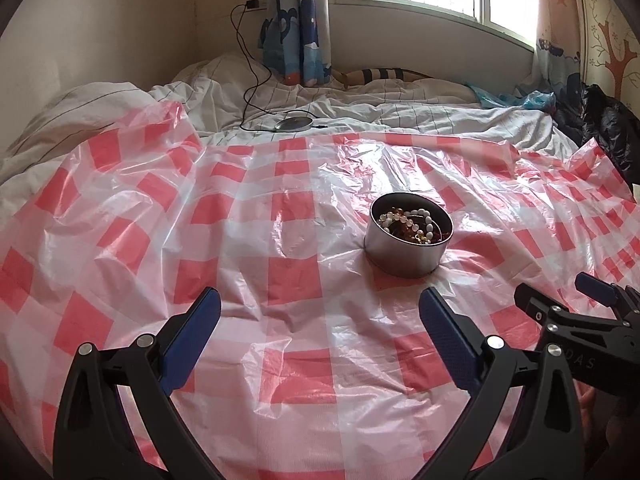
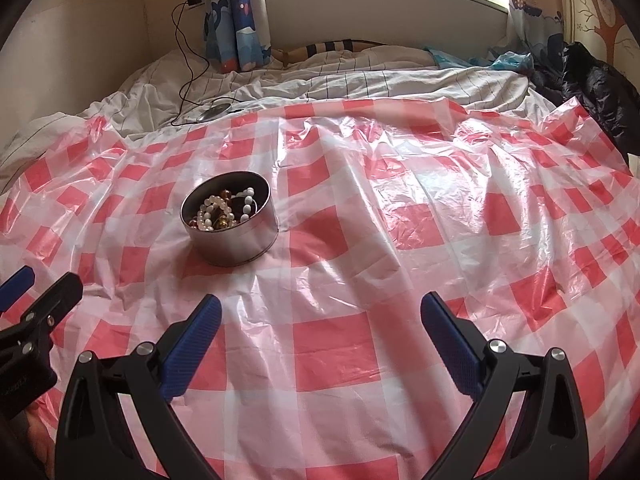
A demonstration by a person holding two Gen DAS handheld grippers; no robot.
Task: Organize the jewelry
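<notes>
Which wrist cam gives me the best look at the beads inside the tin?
The right wrist view: the tin tilts its opening toward it, showing the white and amber beads plainly. The left wrist view shows the same beads, partly hidden behind the near wall.

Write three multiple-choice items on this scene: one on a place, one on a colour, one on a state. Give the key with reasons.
1. Where does the round tin stand?
A. on the checked plastic sheet
B. on the windowsill
C. on the floor

2. What colour are the sheet's checks?
A. green and white
B. red and white
C. blue and yellow

3. How is the left gripper?
A. shut on a bracelet
B. shut and empty
C. open and empty

Key: A, the tin sits on the sheet spread over the bed; B, red squares show throughout; C, its fingers stand wide apart with only sheet between them.
</notes>
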